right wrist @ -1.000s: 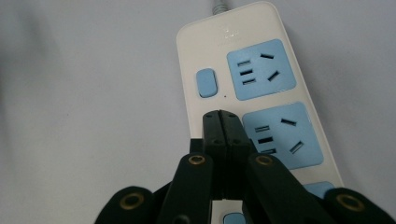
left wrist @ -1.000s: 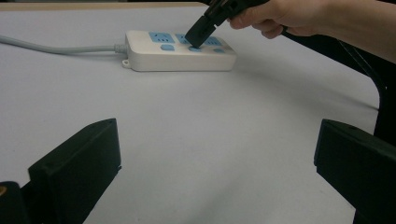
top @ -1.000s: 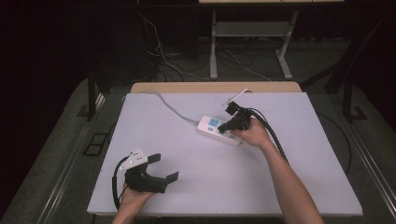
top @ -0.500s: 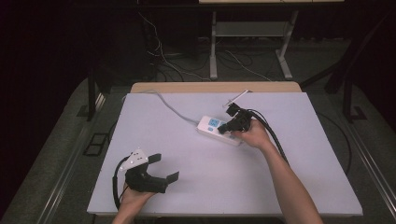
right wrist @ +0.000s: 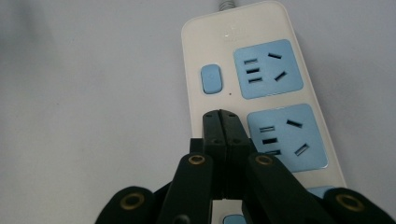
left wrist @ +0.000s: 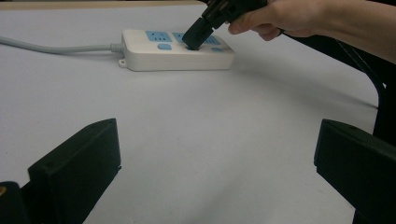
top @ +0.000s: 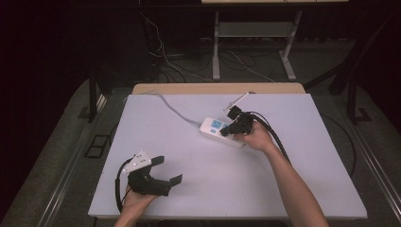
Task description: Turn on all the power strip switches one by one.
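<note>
Right gripper (right wrist: 220, 122) closed empty, tips on power strip (right wrist: 261, 93); left gripper (top: 165, 171) wide open, empty

White power strip (right wrist: 196, 70) with light-blue sockets; black gripper (right wrist: 220, 122).

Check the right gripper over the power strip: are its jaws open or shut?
Shut. The right gripper has its two black jaws pressed flat together with nothing between them, tips down on the power strip beside a blue socket.
</note>
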Demonstrator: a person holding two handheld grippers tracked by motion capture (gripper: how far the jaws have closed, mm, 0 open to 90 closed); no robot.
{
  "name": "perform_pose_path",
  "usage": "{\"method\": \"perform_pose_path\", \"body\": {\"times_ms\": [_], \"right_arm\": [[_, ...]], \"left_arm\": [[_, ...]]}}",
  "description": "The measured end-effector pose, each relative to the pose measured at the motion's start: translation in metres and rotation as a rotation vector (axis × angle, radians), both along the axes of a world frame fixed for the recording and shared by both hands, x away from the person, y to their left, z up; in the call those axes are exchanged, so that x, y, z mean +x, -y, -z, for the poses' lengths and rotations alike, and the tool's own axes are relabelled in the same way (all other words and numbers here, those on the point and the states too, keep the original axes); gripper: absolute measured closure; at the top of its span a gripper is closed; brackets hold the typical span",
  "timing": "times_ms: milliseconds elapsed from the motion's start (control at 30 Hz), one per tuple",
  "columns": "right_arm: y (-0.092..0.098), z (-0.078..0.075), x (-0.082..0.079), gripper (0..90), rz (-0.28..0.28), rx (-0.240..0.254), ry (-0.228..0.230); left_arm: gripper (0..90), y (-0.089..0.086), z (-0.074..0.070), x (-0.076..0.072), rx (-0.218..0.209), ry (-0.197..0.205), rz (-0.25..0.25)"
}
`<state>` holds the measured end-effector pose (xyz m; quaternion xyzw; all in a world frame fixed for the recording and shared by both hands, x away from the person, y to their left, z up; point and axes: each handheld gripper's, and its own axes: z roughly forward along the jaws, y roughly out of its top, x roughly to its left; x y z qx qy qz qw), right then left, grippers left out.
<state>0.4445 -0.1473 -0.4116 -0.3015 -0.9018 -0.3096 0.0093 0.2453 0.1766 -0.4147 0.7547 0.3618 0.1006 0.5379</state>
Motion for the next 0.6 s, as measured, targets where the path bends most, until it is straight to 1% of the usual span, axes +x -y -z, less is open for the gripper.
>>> {"method": "perform_pose_path", "body": {"times_ms": [167, 300, 467, 600], "right_arm": [[0.0032, 0.0016, 0.001, 90.0, 0.007, 0.027, -0.007], [0.0032, 0.0014, 0.0009, 90.0, 0.012, 0.028, -0.01], [0.0059, 0.0017, 0.0024, 90.0, 0.031, 0.054, -0.036], [0.0036, -0.0003, 0.0012, 90.0, 0.026, 0.028, -0.027]], "left_arm": [[0.0, -0.0014, 0.0001, 0.0001, -0.004, -0.002, -0.005], [0.0, -0.0022, 0.0, 0.0003, -0.006, 0.001, -0.006], [0.0, -0.0028, -0.0002, 0.0001, -0.006, 0.0, -0.007], [0.0, -0.0028, -0.0003, 0.0002, -0.006, 0.0, -0.006]]}}
